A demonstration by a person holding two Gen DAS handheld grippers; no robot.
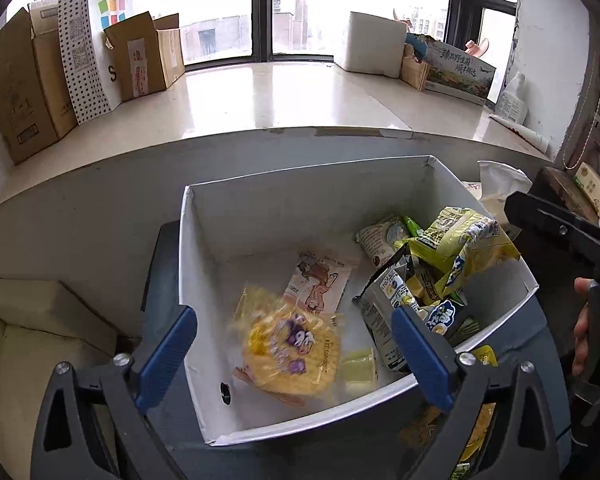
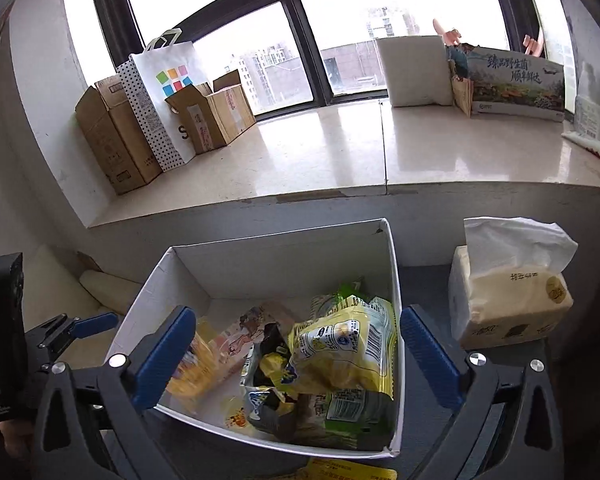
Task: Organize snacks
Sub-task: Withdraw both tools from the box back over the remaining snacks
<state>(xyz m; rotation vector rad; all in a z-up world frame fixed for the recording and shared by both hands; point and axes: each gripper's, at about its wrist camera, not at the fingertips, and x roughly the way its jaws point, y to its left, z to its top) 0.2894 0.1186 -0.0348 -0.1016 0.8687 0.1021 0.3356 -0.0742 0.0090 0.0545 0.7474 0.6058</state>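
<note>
Snacks [image 2: 340, 352] lie jumbled in white box [image 1: 260, 208], axes seemingly mixed.

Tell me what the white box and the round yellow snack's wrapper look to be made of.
White box: likely thin cardboard or paperboard with a matte white finish; it has flat folded walls, creased corners and thin raw edges. Yellow snack: seemingly clear glossy plastic film; the yellow contents show through, and the crinkled edges catch light. It is blurred, so finer detail is unclear.
</note>
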